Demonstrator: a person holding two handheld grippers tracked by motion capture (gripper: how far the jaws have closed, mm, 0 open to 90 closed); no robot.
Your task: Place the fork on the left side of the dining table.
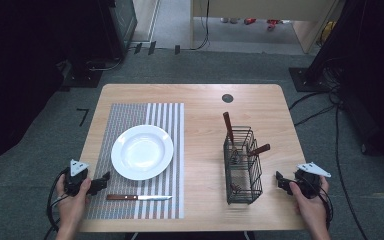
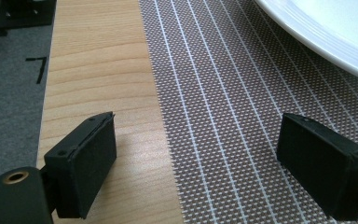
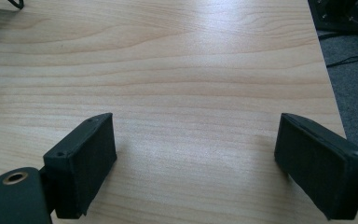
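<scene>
A white plate (image 1: 142,151) rests on a striped placemat (image 1: 130,112) on the left half of the wooden table (image 1: 200,105). Below the plate lies a knife (image 1: 138,197) with a brown handle, blade pointing right. A black wire caddy (image 1: 242,165) on the right holds brown-handled utensils (image 1: 228,127). My left gripper (image 1: 102,181) sits at the mat's near-left edge, open, its jaws wide over the placemat (image 2: 223,116), with the plate's rim (image 2: 326,37) ahead. My right gripper (image 1: 278,179) rests right of the caddy, open over bare table (image 3: 191,93).
A round dark grommet (image 1: 227,98) sits near the table's far edge. Grey carpet surrounds the table, with cables (image 1: 325,105) on the floor at the right and dark equipment stands at the back left and right.
</scene>
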